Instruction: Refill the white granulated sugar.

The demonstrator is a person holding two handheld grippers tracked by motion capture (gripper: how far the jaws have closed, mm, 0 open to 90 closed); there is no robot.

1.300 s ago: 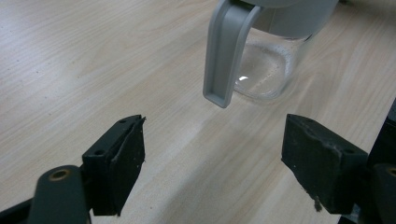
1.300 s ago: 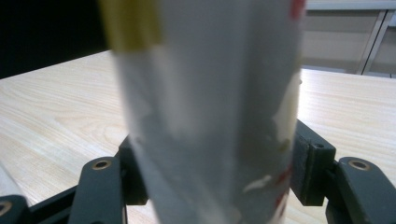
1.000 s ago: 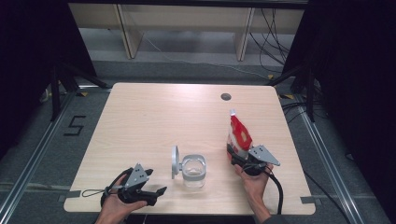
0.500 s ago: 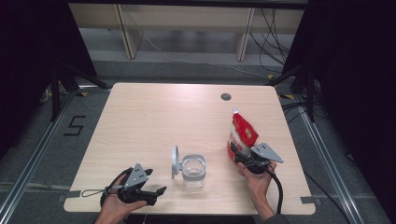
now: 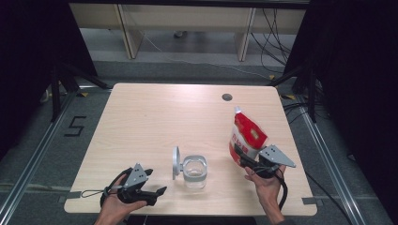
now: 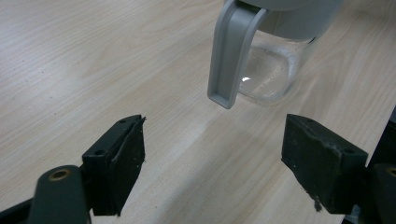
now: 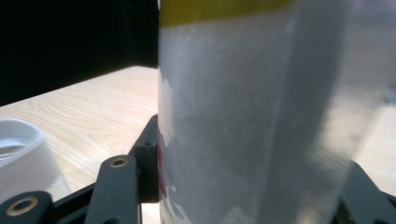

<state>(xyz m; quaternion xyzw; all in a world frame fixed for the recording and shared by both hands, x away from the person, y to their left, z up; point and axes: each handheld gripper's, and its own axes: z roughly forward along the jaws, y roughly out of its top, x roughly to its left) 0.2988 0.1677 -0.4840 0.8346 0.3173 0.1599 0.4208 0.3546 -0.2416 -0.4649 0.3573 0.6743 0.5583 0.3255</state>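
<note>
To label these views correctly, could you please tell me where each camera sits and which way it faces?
High view: above the person's side, looking forward and down at table; both hands, left gripper, right gripper.
Left gripper view: along open jaws toward jar.
Right gripper view: along jaws clamping pouch.
Shared: jar, pouch.

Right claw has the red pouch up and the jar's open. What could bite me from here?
The pouch is soft and gripped low by the right claw, so it may sag or slip as it tilts. Its spout sits well off the glass jar: spill risk. The left claw stands open, so the jar is unsteadied.
</note>
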